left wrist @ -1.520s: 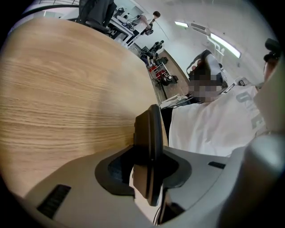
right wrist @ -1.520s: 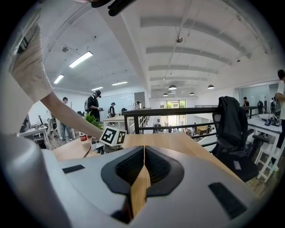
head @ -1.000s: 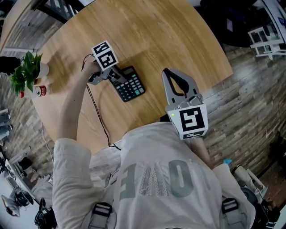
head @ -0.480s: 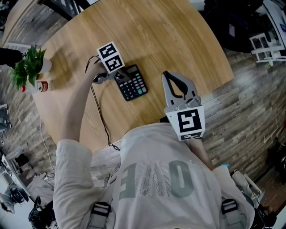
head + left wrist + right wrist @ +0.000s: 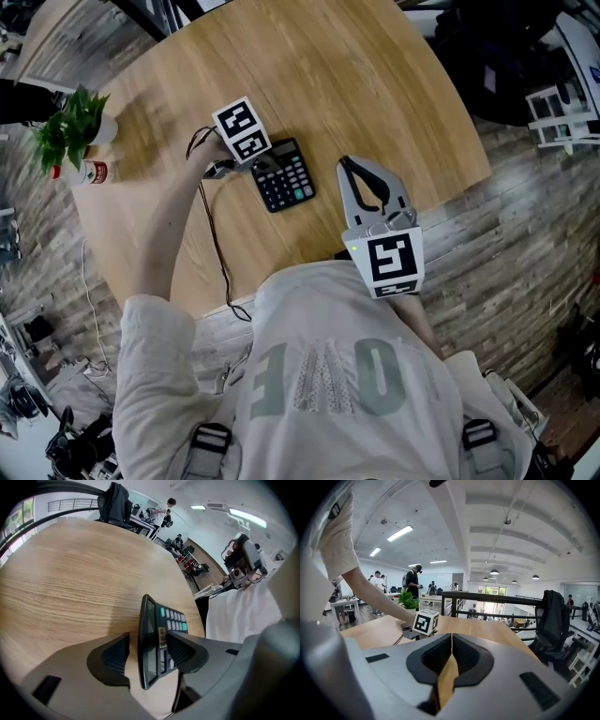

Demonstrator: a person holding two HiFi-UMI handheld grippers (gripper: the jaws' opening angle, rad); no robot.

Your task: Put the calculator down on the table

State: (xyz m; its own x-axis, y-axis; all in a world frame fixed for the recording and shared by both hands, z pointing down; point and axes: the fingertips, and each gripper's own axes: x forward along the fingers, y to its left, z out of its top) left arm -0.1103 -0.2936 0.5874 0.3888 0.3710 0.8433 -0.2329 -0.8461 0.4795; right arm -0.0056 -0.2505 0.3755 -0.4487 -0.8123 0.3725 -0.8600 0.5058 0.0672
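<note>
The calculator (image 5: 284,175) lies flat on the table (image 5: 328,75), keys up, near its front edge. The left gripper (image 5: 265,164) straddles its display end; the jaws have just been opening and stand released, with a gap at one pad. The right gripper (image 5: 347,163) hovers over the table's front edge, clenched on nothing.

Round wooden table (image 5: 356,75) with calculator (image 5: 284,176), potted plant (image 5: 70,127)

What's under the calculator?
Only the wooden table shows beneath the calculator. The patch right underneath is covered by the calculator itself, so what is there cannot be seen.
</note>
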